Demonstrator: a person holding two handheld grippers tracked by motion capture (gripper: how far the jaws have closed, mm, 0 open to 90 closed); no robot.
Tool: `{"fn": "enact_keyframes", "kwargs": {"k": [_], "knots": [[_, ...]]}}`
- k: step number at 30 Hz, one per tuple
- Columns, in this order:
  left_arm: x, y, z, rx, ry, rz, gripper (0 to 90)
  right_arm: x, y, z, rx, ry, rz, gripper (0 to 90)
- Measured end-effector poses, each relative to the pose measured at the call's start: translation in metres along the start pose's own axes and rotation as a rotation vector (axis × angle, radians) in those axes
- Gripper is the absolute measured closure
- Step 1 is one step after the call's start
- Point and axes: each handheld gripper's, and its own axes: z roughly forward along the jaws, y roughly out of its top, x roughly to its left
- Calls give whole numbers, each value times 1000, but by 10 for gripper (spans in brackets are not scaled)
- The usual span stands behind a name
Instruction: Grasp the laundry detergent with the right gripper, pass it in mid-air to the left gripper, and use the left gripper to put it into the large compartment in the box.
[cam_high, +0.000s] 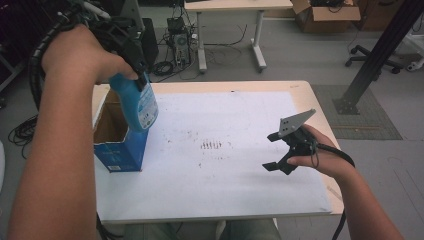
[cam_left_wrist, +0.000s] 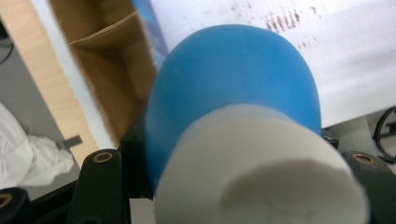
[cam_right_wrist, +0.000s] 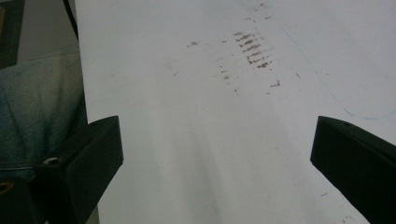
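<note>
left gripper (cam_high: 141, 75): up high at the back left, over the box, jaws clamped on the neck of the bottle just under its cap

bottle (cam_high: 136, 104): blue plastic with a label on the side, hanging tilted from the left gripper, its bottom end just inside the open top of the box at the near right corner. can't tell if it's touching the cardboard

bottle up close: in the left gripper view it's right in front of the lens, the blue shoulder (cam_left_wrist: 233, 88) bulging out and the white cap (cam_left_wrist: 261, 172) nearest the camera, a black jaw on each side of it

box (cam_high: 120, 150): blue cardboard, brown inside, top open, standing at the left edge of the table. the left gripper view looks down into the brown inside (cam_left_wrist: 112, 60)

right gripper (cam_high: 281, 151): on the right side of the table, held low over the sheet, jaws wide apart with nothing in them. grey plate on top, cable trailing back along the wrist

right gripper view: the two black jaws stand far apart at the bottom corners, with bare white sheet between them

sheet (cam_high: 240, 170): white, covers most of the tabletop, with a patch of small brown marks (cam_high: 211, 145) around the middle, also in the right gripper view (cam_right_wrist: 254, 49)

table (cam_high: 320, 110): light wood, showing round the sheet's edges

gap: the two grippers are well apart, the marks roughly between them
</note>
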Motion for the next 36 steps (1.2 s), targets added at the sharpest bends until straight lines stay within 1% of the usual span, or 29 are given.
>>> {"fn": "enact_keyframes", "kwargs": {"k": [5, 9, 14, 17, 19, 23, 27, 32, 36], "knots": [[18, -1, -5, 0, 17, -84, 383, -2, -1, 1, -1, 1, 5, 26], [29, -2, -7, 4, 31, -130, 384, -3, -2, 3, 0, 2, 4, 26], [42, -4, -9, -1, 23, -176, 383, -4, -1, 4, 6, 2, 4, 26], [48, -5, -9, -3, 25, -192, 383, -5, 0, 3, 8, 1, 4, 26], [53, -5, -9, -1, 30, -194, 383, -5, 1, 2, 5, 1, 5, 26], [62, -6, -7, 0, 29, -211, 383, -5, 0, 2, 6, -5, 3, 26], [70, -7, -4, 1, 30, -224, 384, -6, -1, 0, -3, -11, 11, 26], [79, -8, -2, 1, 30, -243, 383, -5, 0, -2, -6, -15, 15, 26], [83, -9, 1, -3, 35, -249, 383, -5, 2, -2, -6, -16, 16, 26]]}}
